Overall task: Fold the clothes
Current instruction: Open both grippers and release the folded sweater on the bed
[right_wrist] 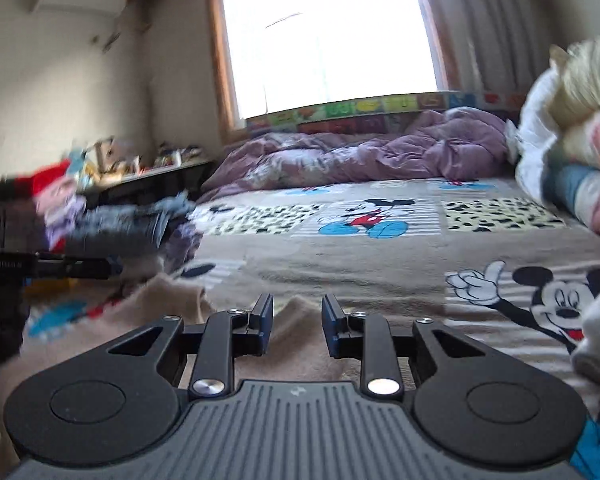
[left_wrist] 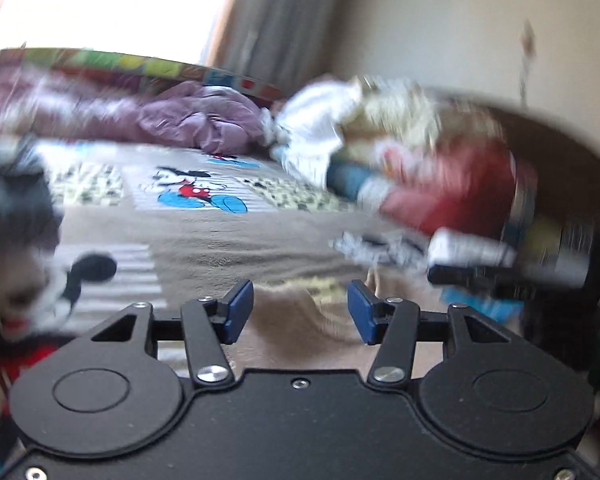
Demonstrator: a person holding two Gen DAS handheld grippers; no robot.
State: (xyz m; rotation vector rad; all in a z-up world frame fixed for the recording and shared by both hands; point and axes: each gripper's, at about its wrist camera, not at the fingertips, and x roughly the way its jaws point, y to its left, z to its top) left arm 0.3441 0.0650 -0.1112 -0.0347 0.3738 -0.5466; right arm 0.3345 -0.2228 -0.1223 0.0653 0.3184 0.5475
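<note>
A beige garment (left_wrist: 296, 336) lies rumpled on the cartoon-mouse bedspread (left_wrist: 228, 240), right under my left gripper (left_wrist: 301, 312). Its blue pads (left_wrist: 240, 308) stand well apart and nothing is between them. In the right wrist view the same beige garment (right_wrist: 168, 300) spreads below and to the left of my right gripper (right_wrist: 298, 318), whose jaws stand a little apart over the cloth without pinching it. The other gripper (right_wrist: 60, 266) shows blurred at the left edge.
A heap of mixed clothes (left_wrist: 428, 152), white, cream, red and blue, sits on the bed's right side (right_wrist: 572, 140). A purple duvet (right_wrist: 360, 152) is bunched under the window. More blurred clothes (right_wrist: 64, 208) and a cluttered shelf (right_wrist: 148, 168) are at the left.
</note>
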